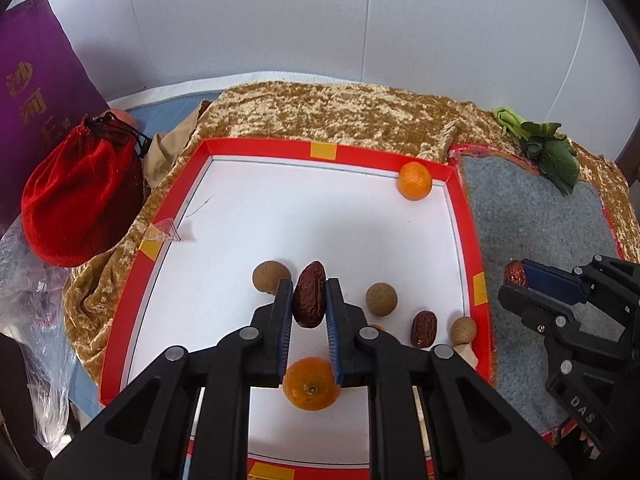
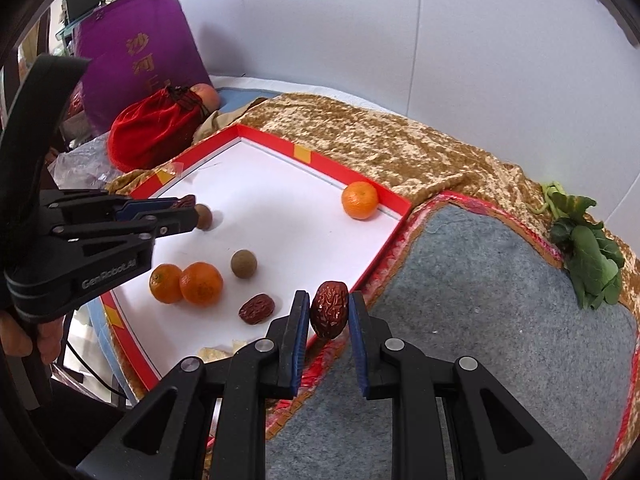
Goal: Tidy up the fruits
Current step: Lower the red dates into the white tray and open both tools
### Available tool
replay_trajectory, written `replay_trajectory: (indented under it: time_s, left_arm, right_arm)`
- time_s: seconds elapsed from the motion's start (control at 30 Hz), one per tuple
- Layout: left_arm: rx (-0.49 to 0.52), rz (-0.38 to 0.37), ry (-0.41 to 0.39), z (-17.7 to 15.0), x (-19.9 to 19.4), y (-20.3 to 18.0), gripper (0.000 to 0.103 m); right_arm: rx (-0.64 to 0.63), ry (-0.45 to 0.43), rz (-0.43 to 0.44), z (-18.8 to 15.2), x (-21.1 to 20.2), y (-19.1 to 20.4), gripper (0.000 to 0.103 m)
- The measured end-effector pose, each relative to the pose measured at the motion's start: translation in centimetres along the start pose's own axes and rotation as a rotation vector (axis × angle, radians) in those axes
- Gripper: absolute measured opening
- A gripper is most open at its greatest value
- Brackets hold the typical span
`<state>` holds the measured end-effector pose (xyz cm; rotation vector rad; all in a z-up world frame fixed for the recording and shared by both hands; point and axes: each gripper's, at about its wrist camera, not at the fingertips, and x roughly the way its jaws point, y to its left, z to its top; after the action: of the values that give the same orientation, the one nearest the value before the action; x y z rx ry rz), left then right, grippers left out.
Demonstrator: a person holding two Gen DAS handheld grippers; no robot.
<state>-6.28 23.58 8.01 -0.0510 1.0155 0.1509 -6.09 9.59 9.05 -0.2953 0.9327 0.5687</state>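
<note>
A red-rimmed white tray (image 1: pixel 256 148) (image 2: pixel 316 160) holds oranges, longans and red dates. My left gripper (image 1: pixel 309 294) is shut on a red date (image 1: pixel 309 300) and holds it above the tray; it also shows in the right wrist view (image 2: pixel 188 210). My right gripper (image 2: pixel 329 314) is shut on another red date (image 2: pixel 329 314), held over the tray's right edge beside the grey mat (image 2: pixel 500 320); the left wrist view shows it (image 1: pixel 516 276) over the mat. An orange (image 1: pixel 311 384) lies under my left gripper. Another orange (image 1: pixel 415 180) sits in the far right corner. A loose date (image 1: pixel 424 329) (image 2: pixel 257 309) lies in the tray.
Three longans (image 1: pixel 381 299) lie in the tray. A red velvet pouch (image 1: pixel 80 200) and a purple bag (image 1: pixel 36 80) stand to the left. Leafy greens (image 1: pixel 548 152) lie at the far right on gold cloth (image 1: pixel 320 112). A white wall is behind.
</note>
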Motion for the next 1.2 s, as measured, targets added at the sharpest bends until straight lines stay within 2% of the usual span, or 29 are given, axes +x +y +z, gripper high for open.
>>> replay_trajectory:
  time_s: [0.43,0.73,0.93,1.03,1.2]
  left_arm:
    - [0.013,0.048,0.072,-0.5,1.8,0.3,0.014]
    - [-0.018,0.041,0.12,-0.8,2.6,1.9,0.013]
    - [0.001,0.022,0.141,-1.0,2.9,1.4,0.014]
    - [-0.001,0.029,0.154,-1.0,3.1,1.4,0.014]
    - [-0.013,0.048,0.16,-1.0,3.1,1.5,0.014]
  right_arm:
    - [-0.093,0.021,0.032,-1.7,1.9,3.1,0.02]
    - [-0.07,0.035,0.161,-2.0,2.3,3.6,0.02]
    - [-0.036,0.04,0.191,-2.0,2.5,3.2,0.02]
    - [-0.03,0.037,0.196,-2.1,2.6,3.0,0.023]
    - [-0.033,0.03,0.199,-2.1,2.5,3.1,0.023]
